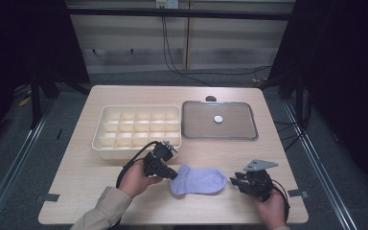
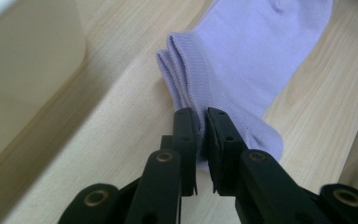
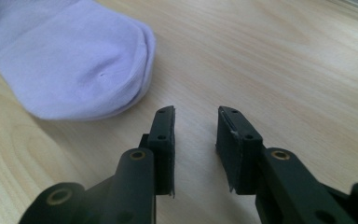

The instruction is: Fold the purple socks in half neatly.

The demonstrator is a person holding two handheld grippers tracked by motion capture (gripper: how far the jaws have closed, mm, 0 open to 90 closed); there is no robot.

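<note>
Left tool (image 2: 201,135) pinching lilac sock (image 2: 256,51) cuff, right tool (image 3: 195,135) parted beside toe

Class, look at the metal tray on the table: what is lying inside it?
Inside the metal tray lies one small white round object, near its middle. The rest of its floor looks bare. What the object is cannot be told.
</note>
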